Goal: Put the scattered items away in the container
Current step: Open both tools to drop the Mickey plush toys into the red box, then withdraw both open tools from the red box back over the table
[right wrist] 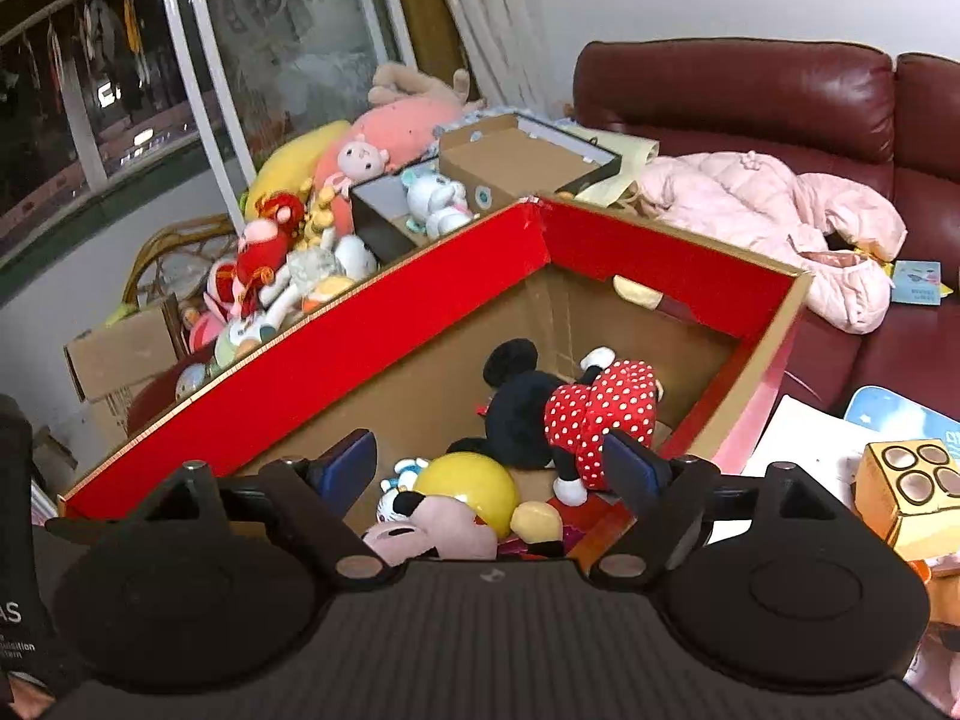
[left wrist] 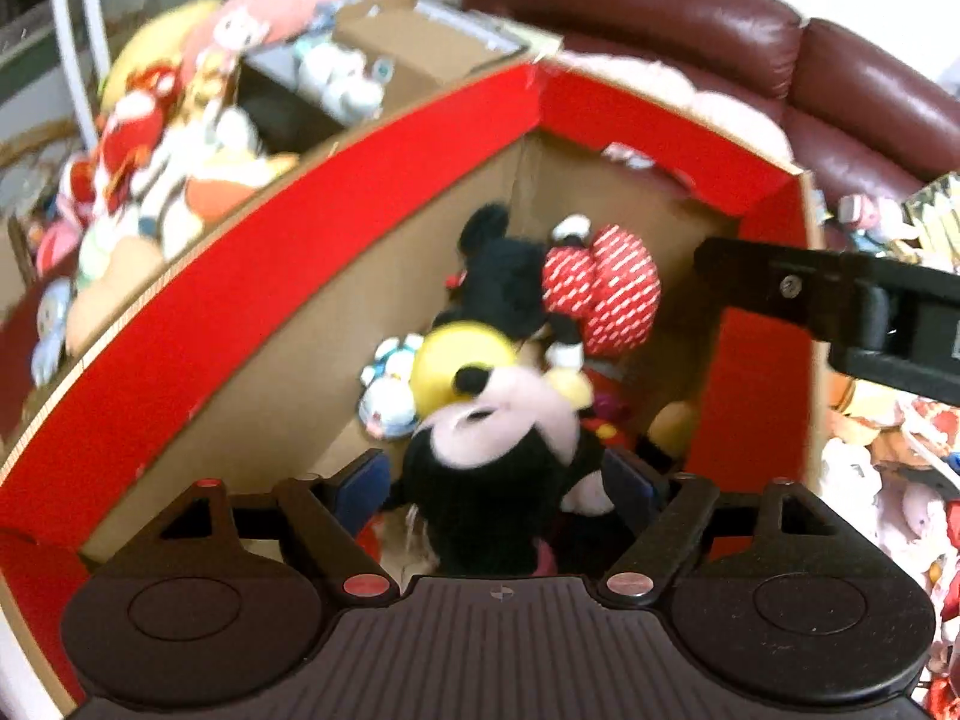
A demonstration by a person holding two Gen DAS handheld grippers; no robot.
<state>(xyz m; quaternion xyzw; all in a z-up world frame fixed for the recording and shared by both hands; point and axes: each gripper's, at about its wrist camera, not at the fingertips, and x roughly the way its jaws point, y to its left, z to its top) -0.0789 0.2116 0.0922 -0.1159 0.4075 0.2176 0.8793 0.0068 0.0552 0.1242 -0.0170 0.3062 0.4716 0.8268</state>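
A large cardboard box [left wrist: 336, 240] [right wrist: 372, 324] with red inner flaps holds several toys. A mouse plush in a red polka-dot dress [left wrist: 600, 294] [right wrist: 600, 408] lies at its far side, next to a yellow ball [left wrist: 450, 360] [right wrist: 468, 486] and a small blue-and-white plush [left wrist: 387, 396] [right wrist: 402, 474]. A second mouse plush with a pink face [left wrist: 498, 432] [right wrist: 444, 531] lies in the box just under my left gripper [left wrist: 498, 468], which is open, blue pads either side of it. My right gripper [right wrist: 489, 450] hangs open over the box, holding nothing. One of its black fingers [left wrist: 780, 288] shows at the right of the left wrist view.
A heap of plush toys [right wrist: 288, 258] and smaller cardboard boxes [right wrist: 510, 156] sit behind the box on the left. A dark red leather sofa [right wrist: 750, 96] with a pink jacket [right wrist: 780, 216] stands behind. More toys [left wrist: 888, 480] and a yellow carton [right wrist: 912, 492] lie to the right.
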